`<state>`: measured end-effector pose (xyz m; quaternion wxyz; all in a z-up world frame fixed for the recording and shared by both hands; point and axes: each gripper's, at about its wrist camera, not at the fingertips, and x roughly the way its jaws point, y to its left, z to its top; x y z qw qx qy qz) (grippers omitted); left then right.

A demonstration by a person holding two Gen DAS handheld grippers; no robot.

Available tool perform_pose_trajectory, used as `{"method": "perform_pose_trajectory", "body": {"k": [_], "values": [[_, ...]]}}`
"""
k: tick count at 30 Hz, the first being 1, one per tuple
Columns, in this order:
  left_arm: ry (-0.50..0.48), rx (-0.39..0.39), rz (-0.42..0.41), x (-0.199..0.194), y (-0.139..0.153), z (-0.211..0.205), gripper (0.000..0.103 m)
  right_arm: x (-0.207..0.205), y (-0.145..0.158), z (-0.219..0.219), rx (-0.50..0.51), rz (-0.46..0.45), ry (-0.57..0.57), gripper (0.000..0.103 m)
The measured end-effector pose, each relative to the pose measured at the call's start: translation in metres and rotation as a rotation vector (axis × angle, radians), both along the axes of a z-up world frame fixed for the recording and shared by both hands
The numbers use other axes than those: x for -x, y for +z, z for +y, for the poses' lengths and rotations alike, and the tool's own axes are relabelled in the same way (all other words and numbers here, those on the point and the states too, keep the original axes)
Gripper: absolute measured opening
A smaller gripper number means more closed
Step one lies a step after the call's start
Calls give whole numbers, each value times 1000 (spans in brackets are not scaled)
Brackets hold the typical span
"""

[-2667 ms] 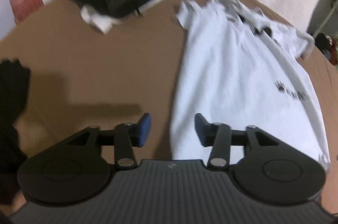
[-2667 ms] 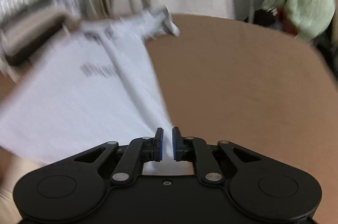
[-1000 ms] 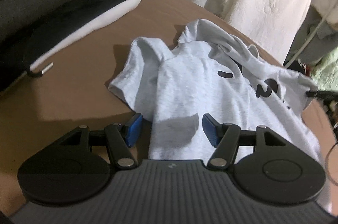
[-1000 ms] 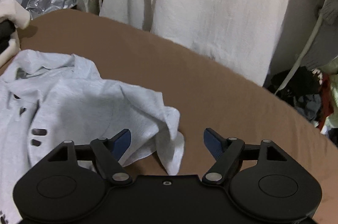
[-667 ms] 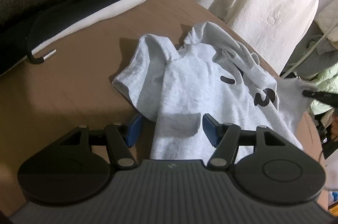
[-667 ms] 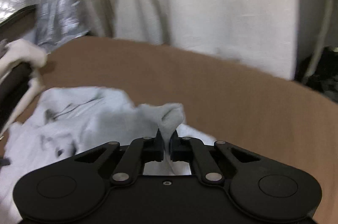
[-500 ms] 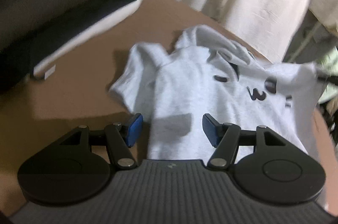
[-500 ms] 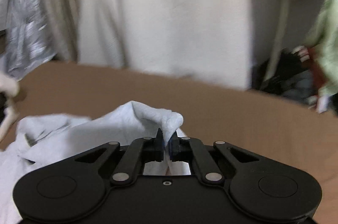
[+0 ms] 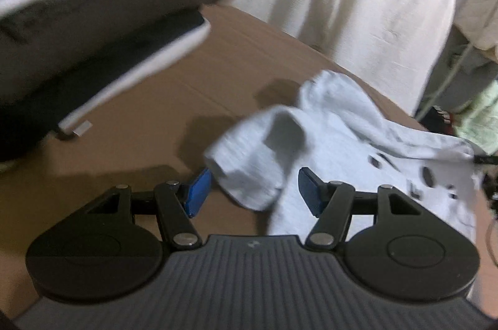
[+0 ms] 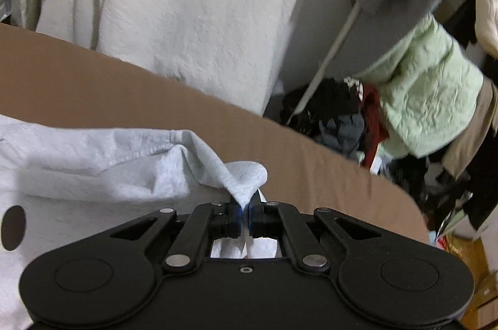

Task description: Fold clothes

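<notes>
While my right gripper (image 10: 244,213) stays clamped on the light-grey printed T-shirt (image 10: 93,174), I'd close my spread-apart left gripper (image 9: 252,194) firmly on its sleeve (image 9: 252,155) before lifting.

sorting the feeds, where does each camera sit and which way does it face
Left wrist: on the left gripper, facing forward and down at the shirt and clothes stack; open jaws show.
Right wrist: on the right gripper, facing the table edge; jaws shut on the shirt.
Shared: shirt, table, white sheet.
</notes>
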<state>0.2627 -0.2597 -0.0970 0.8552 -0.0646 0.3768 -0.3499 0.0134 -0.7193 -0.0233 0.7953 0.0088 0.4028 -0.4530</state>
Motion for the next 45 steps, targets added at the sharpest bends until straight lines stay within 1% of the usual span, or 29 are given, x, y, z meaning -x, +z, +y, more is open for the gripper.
{"method": "perform_pose_trajectory", "body": {"k": [1, 3, 8, 9, 12, 13, 14, 15, 17, 20, 21, 22, 24, 25, 26, 28, 29, 30, 32, 33, 35, 36, 37, 39, 40, 41, 42, 43, 45], "values": [[10, -12, -11, -1, 0, 0, 67, 2, -2, -2, -3, 7, -10, 3], [28, -16, 0, -5, -4, 3, 68, 3, -4, -8, -24, 21, -30, 3], [21, 45, 119, -19, -22, -2, 69, -7, -21, -12, -88, 104, -49, 4], [30, 50, 120, -21, -25, -5, 70, -7, -22, -11, -92, 106, -48, 4], [41, -13, 54, -30, -29, -25, 72, -4, -23, -8, -95, 86, -37, 4], [22, -34, 25, -31, -28, -34, 64, -1, -22, -8, -99, 68, -32, 4], [-9, -55, -6, -31, -26, -42, 48, 2, -20, -9, -104, 51, -28, 4], [-40, -75, -37, -32, -23, -51, 6, 6, -18, -10, -108, 30, -20, 4], [-39, -145, -149, -23, -12, -66, 7, 11, -13, -13, -113, -17, 6, 4], [54, -161, -322, -6, 20, -61, 7, 18, -1, -7, -104, -71, 63, 4], [84, -150, -366, -2, 34, -54, 7, 20, 4, -3, -106, -93, 79, 4], [108, -110, -395, 1, 49, -44, 7, 22, 8, -1, -110, -118, 96, 4], [156, -22, -409, 7, 67, -27, 7, 25, 15, 4, -115, -153, 122, 4], [180, -1, -408, 13, 70, -21, 7, 24, 16, 5, -116, -155, 129, 4], [186, -7, -400, 19, 69, -19, 7, 22, 14, 5, -115, -128, 122, 4], [129, -71, -350, 32, 55, -24, 7, 15, 6, 4, -111, -46, 94, 4], [80, -116, -309, 38, 45, -26, 7, 11, 2, 3, -109, -5, 80, 4], [42, -184, -257, 41, 33, -29, 7, 8, -2, 3, -107, 36, 65, 4], [-25, -343, -137, 43, 10, -36, 7, 1, -11, 1, -108, 139, 32, 5], [-41, -386, -80, 40, 1, -38, 7, -2, -16, 0, -109, 193, 14, 5], [-19, -346, 30, 24, -6, -30, 7, -6, -20, -3, -99, 270, -15, 6], [-1, -322, 60, 17, -5, -25, 8, -7, -20, -3, -88, 290, -28, 6], [21, -309, 63, 12, -1, -20, 8, -7, -18, -4, -81, 288, -38, 7], [77, -292, -16, 11, 11, -12, 8, -4, -9, -5, -67, 240, -44, 7], [110, -250, -62, 14, 20, -6, 8, -2, -3, -3, -34, 212, -52, 10], [146, -191, -107, 19, 29, 2, 8, 0, 4, 0, 10, 185, -62, 14], [160, -133, -136, 21, 37, 6, 8, 2, 13, 5, 61, 143, -75, 27], [164, -88, -155, 25, 44, 8, 8, 4, 24, 10, 100, 81, -76, 30], [193, -73, -220, 35, 48, 8, 8, 2, 34, 17, 87, -8, -33, 30]]}}
